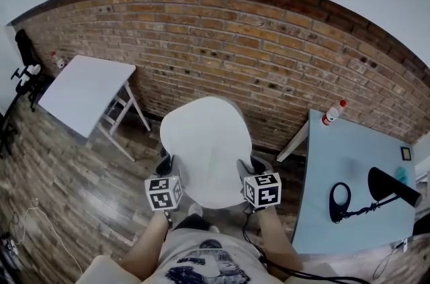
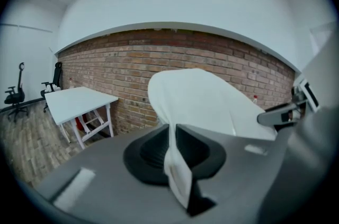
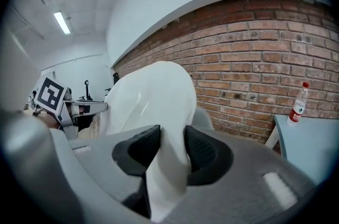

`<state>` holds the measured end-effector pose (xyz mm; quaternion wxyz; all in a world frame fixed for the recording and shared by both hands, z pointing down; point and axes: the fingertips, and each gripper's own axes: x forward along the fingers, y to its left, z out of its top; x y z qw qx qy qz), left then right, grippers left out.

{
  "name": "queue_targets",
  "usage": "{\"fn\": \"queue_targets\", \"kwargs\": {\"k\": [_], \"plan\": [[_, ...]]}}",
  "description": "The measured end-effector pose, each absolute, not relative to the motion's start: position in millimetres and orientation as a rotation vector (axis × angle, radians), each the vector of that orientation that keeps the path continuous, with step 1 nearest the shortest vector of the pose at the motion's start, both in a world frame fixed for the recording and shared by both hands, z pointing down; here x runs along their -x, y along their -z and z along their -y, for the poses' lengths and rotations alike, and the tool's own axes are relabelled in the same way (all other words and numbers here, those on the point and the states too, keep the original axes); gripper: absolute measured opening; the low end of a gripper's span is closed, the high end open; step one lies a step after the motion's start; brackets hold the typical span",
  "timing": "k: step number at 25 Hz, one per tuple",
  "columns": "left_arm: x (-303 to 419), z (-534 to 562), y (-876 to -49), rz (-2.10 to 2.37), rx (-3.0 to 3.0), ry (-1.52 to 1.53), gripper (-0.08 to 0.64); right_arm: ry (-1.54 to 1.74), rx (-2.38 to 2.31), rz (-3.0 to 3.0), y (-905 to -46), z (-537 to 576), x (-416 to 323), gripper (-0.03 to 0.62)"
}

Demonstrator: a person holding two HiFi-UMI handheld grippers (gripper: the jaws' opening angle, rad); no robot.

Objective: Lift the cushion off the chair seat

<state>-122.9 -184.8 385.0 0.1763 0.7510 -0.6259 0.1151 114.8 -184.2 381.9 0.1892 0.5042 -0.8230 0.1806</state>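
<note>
The white cushion (image 1: 208, 142) hangs in the air between the two grippers, straight ahead of the person and in front of the far brick wall (image 1: 269, 54). It covers whatever is beneath it, so the chair seat cannot be made out in the head view.

The left gripper (image 2: 174, 133) is clenched on the cushion's near left edge, and only a thin fold of fabric passes between its jaws. The right gripper (image 3: 172, 146) is clamped on the near right edge, with a fuller, thicker fold squeezed between its pads.

The weaker point is probably the left pinch. With so little material in the jaws, a tug or a sudden swing could pull the fold free. The cushion would then drop on that side and hang from the right grip alone.

Both holds are on the near edge, so the far part of the cushion is unsupported. It may sag or flop down and drag at the grips, or catch on the chair below if the hands dip.

If one hand rises faster than the other or the hands spread apart, the fabric would stretch and strain both folds. A wide swing to the right could carry the cushion toward the pale blue table (image 1: 356, 162) — the bottle (image 1: 330, 113) at its far corner looks easy to topple.
</note>
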Motion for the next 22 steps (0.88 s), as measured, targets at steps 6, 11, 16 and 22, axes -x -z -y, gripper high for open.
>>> {"fn": "queue_targets", "kwargs": {"k": [6,11,16,22], "plan": [[124,189,-386,1.779,-2.115,-0.328,0.032,-0.497,-1.419,2.32,-383,188,-114,0.143],[122,195,-388,1.766,-2.119,-0.327,0.032,-0.498,-1.425,2.314,-385,194,-115,0.143],[122,199,-392,1.757,-2.108,-0.327,0.032,-0.504,-1.419,2.304,-389,198,-116,0.143],[123,201,-396,1.75,-2.106,-0.333,0.032,-0.505,-1.413,2.299,-393,201,-114,0.143]]}}
